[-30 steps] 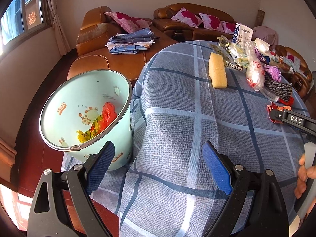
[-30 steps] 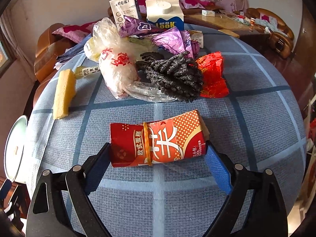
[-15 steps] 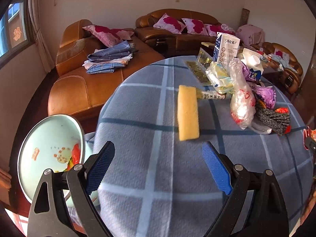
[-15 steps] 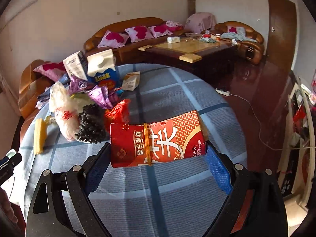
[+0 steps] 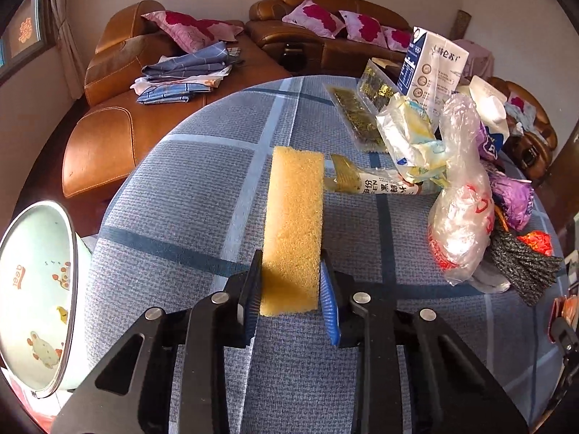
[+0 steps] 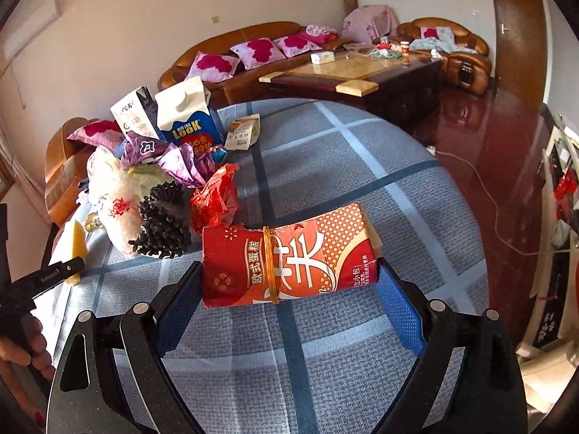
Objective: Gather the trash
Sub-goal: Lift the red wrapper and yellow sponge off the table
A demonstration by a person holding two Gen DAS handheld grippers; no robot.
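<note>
On the table: a blue-grey checked cloth (image 5: 202, 195) covers the round top, with litter heaped toward its far side.
Sponge: the yellow sponge (image 5: 294, 213) is a long, coarse-pored block lying lengthwise away from the camera, its near end between the blue pads.
Left gripper: the left gripper (image 5: 291, 298) is closing on the sponge's near end, pads against both long sides.
Red box: the red box (image 6: 289, 256) is a flattened red-and-white printed carton, ringed by a yellow rubber band, held crosswise above the cloth.
Right gripper: the right gripper (image 6: 289, 282) stands wide, its pads clamped on the box's two ends.
Bin: the pale green bin (image 5: 36, 289), printed with cartoon animals, stands beside the table at the left; the frame edge cuts it off and its contents are out of sight.
Heap: a clear plastic bag (image 5: 459, 195), purple wrapper (image 5: 512, 195) and milk carton (image 5: 432, 68) overlap, so their lower parts are hidden.
</note>
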